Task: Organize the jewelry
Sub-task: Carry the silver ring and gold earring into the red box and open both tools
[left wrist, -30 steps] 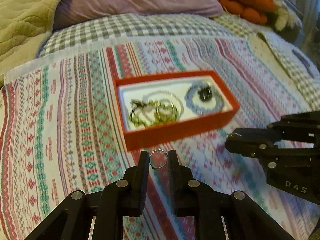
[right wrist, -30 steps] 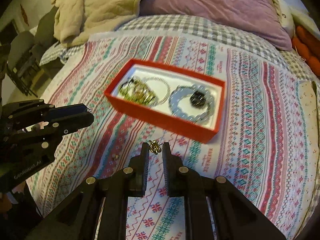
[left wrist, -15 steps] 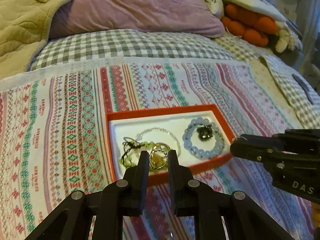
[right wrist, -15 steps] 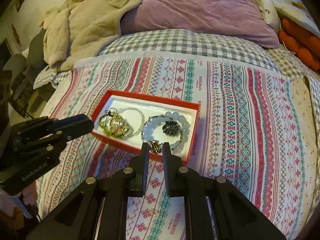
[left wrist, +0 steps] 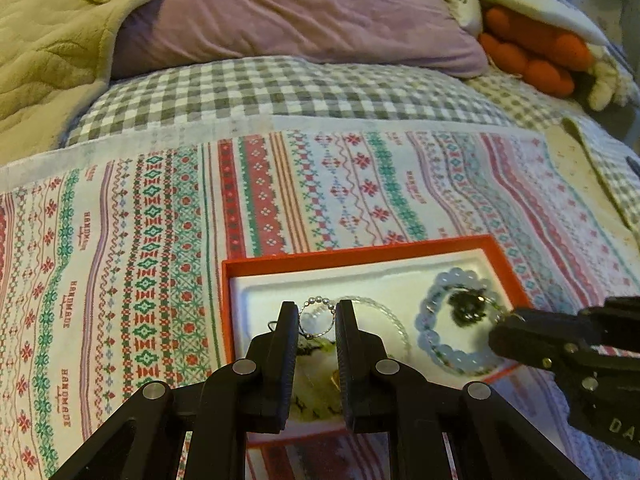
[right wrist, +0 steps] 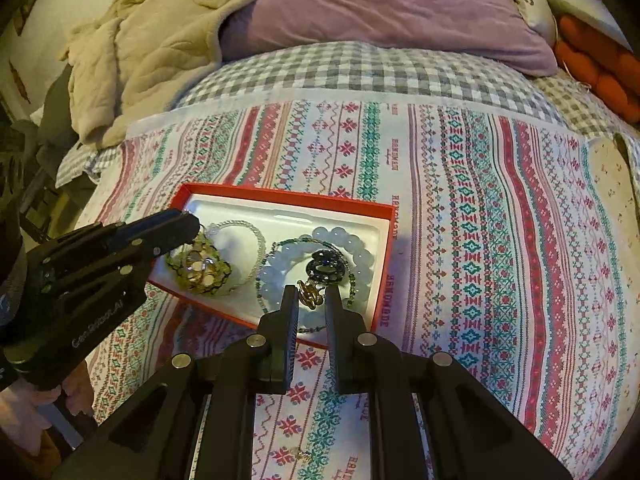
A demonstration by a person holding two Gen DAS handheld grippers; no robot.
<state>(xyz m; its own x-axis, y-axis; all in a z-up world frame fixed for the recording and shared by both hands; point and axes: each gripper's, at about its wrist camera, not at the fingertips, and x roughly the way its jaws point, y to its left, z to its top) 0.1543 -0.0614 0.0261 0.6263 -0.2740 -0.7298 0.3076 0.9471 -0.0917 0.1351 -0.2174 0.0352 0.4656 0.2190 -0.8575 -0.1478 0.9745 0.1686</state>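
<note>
A red box (left wrist: 360,255) with a white liner lies on the patterned cloth; it also shows in the right wrist view (right wrist: 280,196). Inside are a pale blue bead bracelet (left wrist: 430,336), a dark charm (left wrist: 466,306) and a green-gold piece (right wrist: 200,266). My left gripper (left wrist: 317,316) is shut on a small silver beaded ring (left wrist: 318,318), held over the box's left half. My right gripper (right wrist: 312,298) is shut on a small gold piece (right wrist: 310,294), held over the box's near right part, above the blue bracelet (right wrist: 344,240).
The patterned cloth (left wrist: 120,240) covers a checked bedsheet (left wrist: 280,88). A purple pillow (left wrist: 300,8), a beige blanket (left wrist: 48,40) and an orange plush toy (left wrist: 532,52) lie at the back. A tiny gold item (right wrist: 302,455) lies on the cloth near me.
Both grippers have moved forward with their pieces, from the cloth in front of the box to above its inside.
</note>
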